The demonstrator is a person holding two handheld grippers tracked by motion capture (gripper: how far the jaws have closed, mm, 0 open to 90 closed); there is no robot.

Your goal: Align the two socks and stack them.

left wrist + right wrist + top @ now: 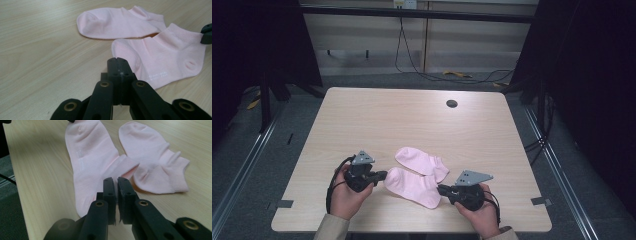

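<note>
The table [412,120] is lying bare over most of its top, and the two pink socks are sitting near its front edge, between the person's hands. The far sock [422,161] is lying flat with its toe pointing left and its cuff to the right. The near sock [412,187] is lying just in front of it, the two touching or overlapping a little near the cuffs, and its long axis is running from left to right, a bit slanted toward the person at the right end.

That axis is what the coming move is likely turning on, since each gripper is sitting at one end of the near sock. The left gripper [381,175] is meeting the toe end. In the left gripper view its jaws are pressed together at the toe edge, and whether any cloth is caught between them is not clear. The right gripper [443,190] is at the cuff end. In the right gripper view its jaws are standing nearly together with pale fabric showing in the slit, so it is probably pinching the cuff edge.

Both hands are equally near this sock; the far sock is lying beyond both.
</note>
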